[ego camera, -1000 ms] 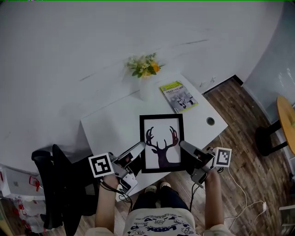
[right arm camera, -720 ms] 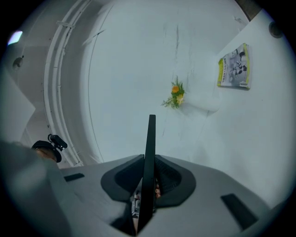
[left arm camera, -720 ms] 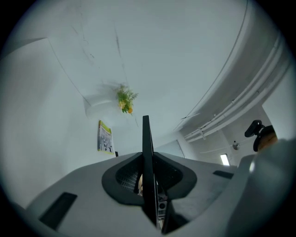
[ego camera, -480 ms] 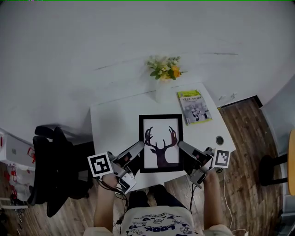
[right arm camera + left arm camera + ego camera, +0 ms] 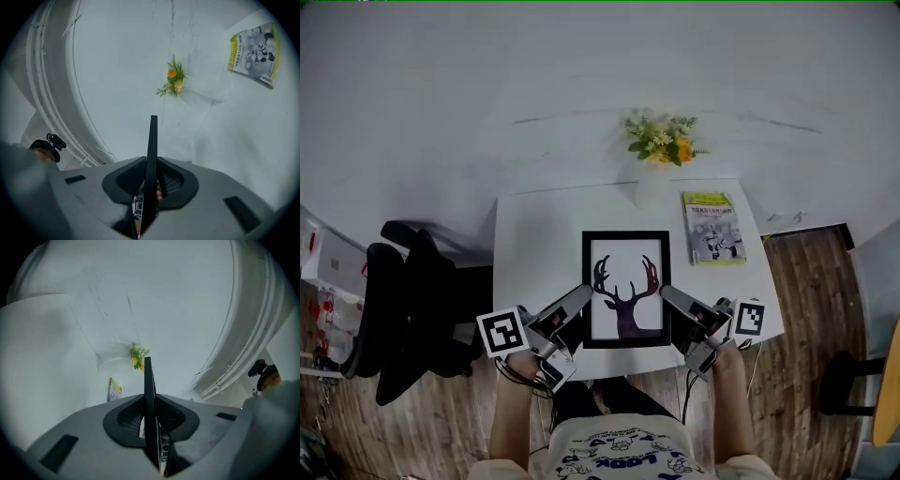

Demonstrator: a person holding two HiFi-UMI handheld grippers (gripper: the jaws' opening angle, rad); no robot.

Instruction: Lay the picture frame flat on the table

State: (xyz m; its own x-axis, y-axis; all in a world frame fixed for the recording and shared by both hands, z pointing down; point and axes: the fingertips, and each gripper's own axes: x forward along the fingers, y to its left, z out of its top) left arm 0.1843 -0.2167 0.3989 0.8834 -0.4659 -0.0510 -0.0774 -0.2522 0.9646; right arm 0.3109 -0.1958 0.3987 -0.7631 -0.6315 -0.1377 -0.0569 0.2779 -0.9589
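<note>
– Picture frame [image 5: 627, 289]: who has hold of it, starting from the left?
– The left gripper [image 5: 578, 298]. Its jaws are closed to a narrow gap on the frame's left edge. In the left gripper view the black edge runs straight between the jaws, and both press on it.
– And the frame itself?
– It spans the space between the two grippers, printed side up, over the near part of the table [image 5: 534, 244]. It looks level with the tabletop, but I cannot tell whether its back touches yet.
– Why hold it by the sides?
– My guess is that a pinch on each side edge keeps it from tipping or swinging. It also lets both sides come down together, so no corner strikes first.
– The right side?
– The right gripper [image 5: 673, 298] mirrors the left. Its jaws are narrowed onto the right edge, which is clamped between them in the right gripper view.
– Anything in the way?
– Nothing under it that I can see. The vase of flowers [image 5: 661, 150] stands well ahead of both jaw tips. The book [image 5: 713, 228] lies ahead of the right gripper, toward its outer side, apart from the frame.
– So what remains?
– I'd judge only the last lowering, then opening both jaws and drawing them outward without dragging the frame.
</note>
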